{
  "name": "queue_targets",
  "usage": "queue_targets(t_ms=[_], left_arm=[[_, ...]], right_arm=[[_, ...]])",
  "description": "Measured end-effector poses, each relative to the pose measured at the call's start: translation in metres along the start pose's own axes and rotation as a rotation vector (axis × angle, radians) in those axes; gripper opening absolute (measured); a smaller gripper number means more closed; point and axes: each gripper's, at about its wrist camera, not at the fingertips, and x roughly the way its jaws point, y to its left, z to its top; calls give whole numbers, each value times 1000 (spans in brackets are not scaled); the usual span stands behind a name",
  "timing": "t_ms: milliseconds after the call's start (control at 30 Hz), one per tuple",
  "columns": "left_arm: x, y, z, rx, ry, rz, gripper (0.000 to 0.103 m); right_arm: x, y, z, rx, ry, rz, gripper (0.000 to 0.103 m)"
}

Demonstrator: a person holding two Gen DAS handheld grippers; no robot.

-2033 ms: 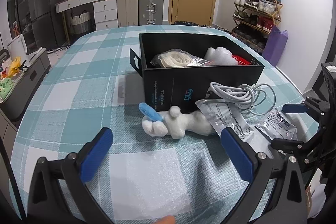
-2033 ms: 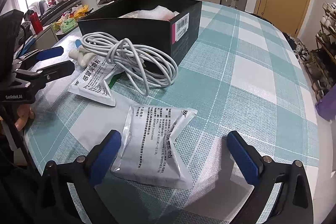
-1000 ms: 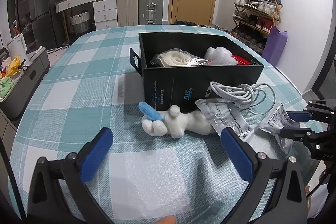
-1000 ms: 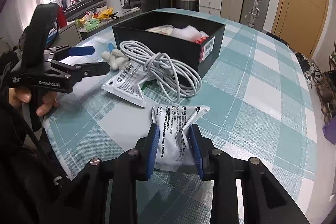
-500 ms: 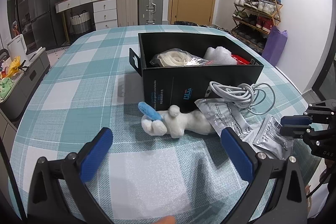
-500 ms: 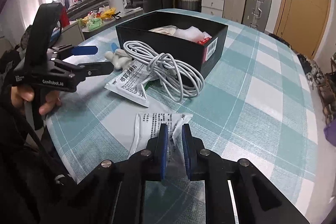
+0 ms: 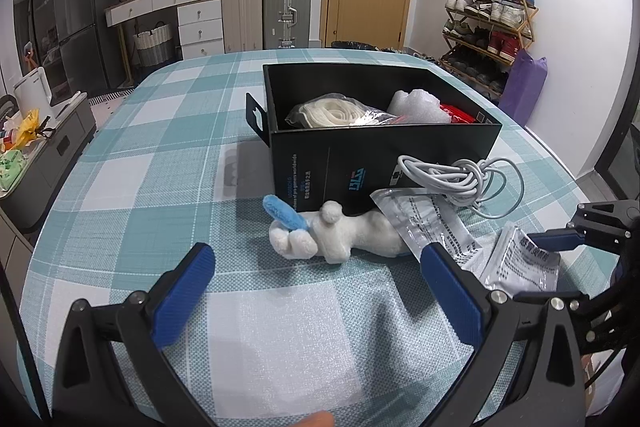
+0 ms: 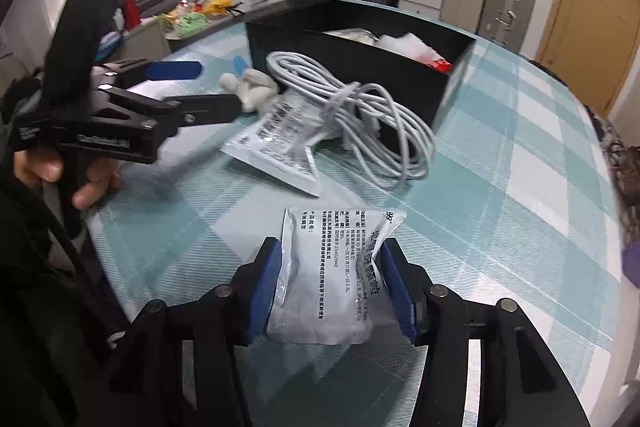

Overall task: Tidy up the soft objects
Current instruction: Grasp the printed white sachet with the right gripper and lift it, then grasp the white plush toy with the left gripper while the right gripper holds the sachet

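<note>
A white foil packet [image 8: 332, 275] lies flat on the checked tablecloth between the blue pads of my right gripper [image 8: 332, 283]. Its jaws are opening and stand about the packet's width apart, not squeezing it. In the left wrist view the same packet [image 7: 520, 263] sits at the right, with the right gripper [image 7: 548, 267] around it. My left gripper [image 7: 316, 287] is open and empty, hovering short of a white plush toy [image 7: 336, 237] with a blue ear. The toy lies against the black box [image 7: 360, 163], which holds bagged soft items.
A coiled white cable [image 8: 360, 115] and a second foil packet [image 8: 280, 143] lie in front of the box. The table's edge runs close behind both grippers. A person's hand [image 8: 52, 167] holds the left gripper [image 8: 200, 89]. Suitcases, drawers and a shoe rack stand around the room.
The right gripper's jaws, pinched together on the crumpled packet a second ago, have parted, and the packet now lies flat between them. The left gripper has not moved.
</note>
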Motion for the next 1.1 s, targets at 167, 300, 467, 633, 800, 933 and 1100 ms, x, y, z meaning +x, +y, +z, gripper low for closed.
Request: queue_targets(t_ms=[167, 300, 467, 633, 800, 933, 1100], left_arm=[[0, 0, 0, 1, -1, -1, 103], [0, 0, 1, 5, 0, 3, 103], [0, 0, 1, 4, 0, 3, 103], [1, -2, 2, 12, 9, 12, 103], [-2, -6, 5, 29, 4, 4, 103], [2, 4, 10, -10, 16, 16, 103], [14, 19, 16, -76, 48, 28, 103]], right_arm=[[3, 4, -1, -21, -3, -6, 49], [0, 8, -3, -49, -27, 17, 33], [-5, 7, -1, -46, -60, 40, 31], [-23, 1, -2, -20, -131, 57, 31], [-43, -7, -1, 18, -211, 43, 31], [-52, -12, 3, 43, -258, 21, 31], [-57, -16, 8, 66, -296, 7, 31]])
